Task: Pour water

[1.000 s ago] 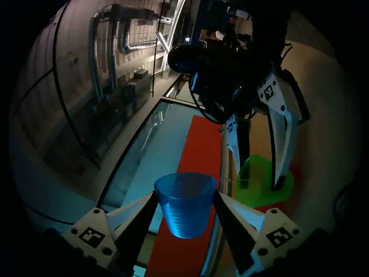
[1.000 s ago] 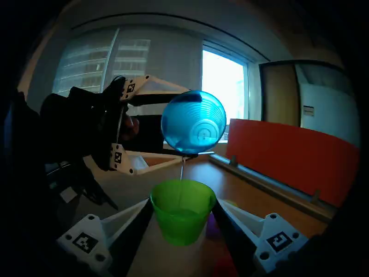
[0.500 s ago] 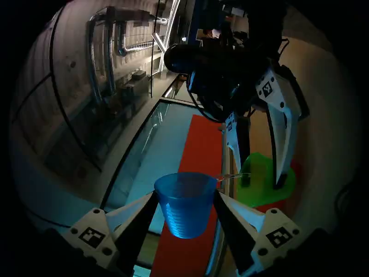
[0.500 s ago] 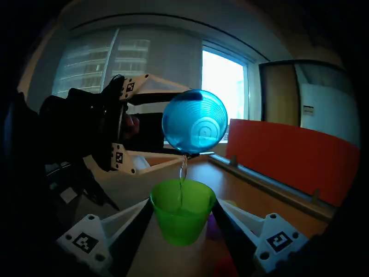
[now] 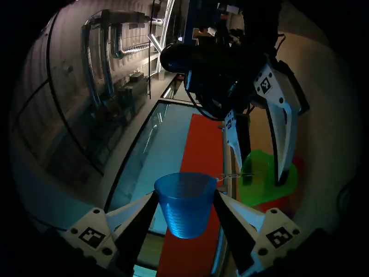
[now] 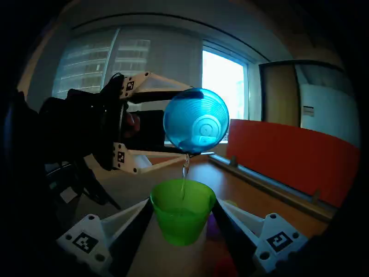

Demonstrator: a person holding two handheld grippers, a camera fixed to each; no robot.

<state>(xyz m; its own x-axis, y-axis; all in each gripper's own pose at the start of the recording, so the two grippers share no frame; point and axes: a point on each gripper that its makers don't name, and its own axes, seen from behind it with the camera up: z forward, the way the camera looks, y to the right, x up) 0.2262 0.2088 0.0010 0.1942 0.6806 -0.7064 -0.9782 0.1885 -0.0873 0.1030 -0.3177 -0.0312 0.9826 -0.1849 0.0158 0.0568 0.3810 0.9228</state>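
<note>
Since a second ago the blue cup (image 6: 197,121) has tipped a bit further and drifted slightly right in the right gripper view, and the thin dribble has turned into a proper stream of water (image 6: 185,173).

The left gripper (image 5: 186,203) is clamped on the blue cup, both fingers pressing its sides just under the rim. In the right gripper view the cup lies nearly on its side, bottom facing the camera, with its low lip hanging over the green cup (image 6: 183,210). The two cups are near each other but not touching; there's a clear gap, and only the water crosses it. The stream lands inside the green rim, roughly mid-opening and not close to either edge. Some water already sits in the green cup.

The right gripper (image 6: 183,207) is closed on the green cup, with a finger tight against each side and the rim poking up above the fingertips. Whether the cup sits on the table (image 6: 240,184) or is lifted off it is hard to tell.

As for room, the orange panel (image 6: 295,157) and the rail (image 6: 258,182) at its foot are off to the right, well apart from both cups. The window (image 6: 223,87) is far behind. There's open table between the cups and the rail.
</note>
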